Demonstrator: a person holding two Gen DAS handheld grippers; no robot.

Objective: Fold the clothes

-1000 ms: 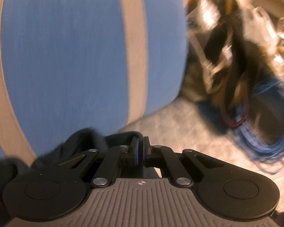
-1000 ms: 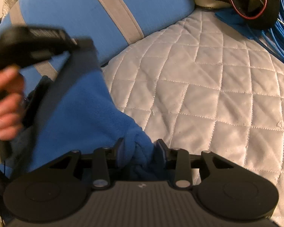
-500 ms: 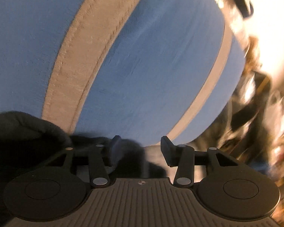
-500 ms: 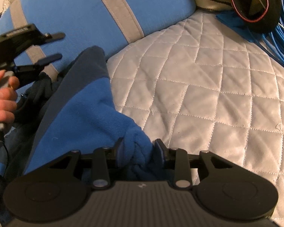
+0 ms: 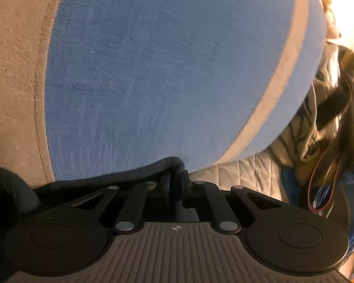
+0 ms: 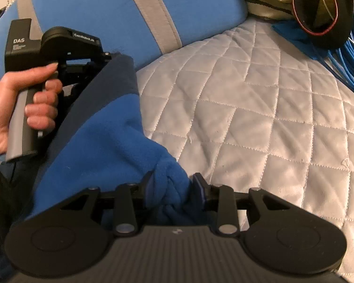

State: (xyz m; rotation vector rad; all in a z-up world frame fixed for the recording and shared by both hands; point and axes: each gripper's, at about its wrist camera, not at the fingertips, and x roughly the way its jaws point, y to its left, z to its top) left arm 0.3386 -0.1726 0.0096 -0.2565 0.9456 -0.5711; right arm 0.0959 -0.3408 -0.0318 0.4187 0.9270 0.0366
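left gripper [image 5: 175, 176]: jaws pinched together | right gripper [image 6: 173, 184]: jaws clamped, partly apart

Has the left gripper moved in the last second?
Yes. In the right wrist view the left gripper has come rightward and nearer, against the blue cushion, now shut on the fleece.

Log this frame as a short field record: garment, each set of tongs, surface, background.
garment: blue fleece with dark navy edge, held up between both tongs
left tongs: shut on the navy edge, gripped by a hand
right tongs: closed on a bunched blue fold
surface: grey quilted cover, bare beneath the garment
background: blue cushion with grey stripe; blue cable coil at far right
fold state: not yet folded
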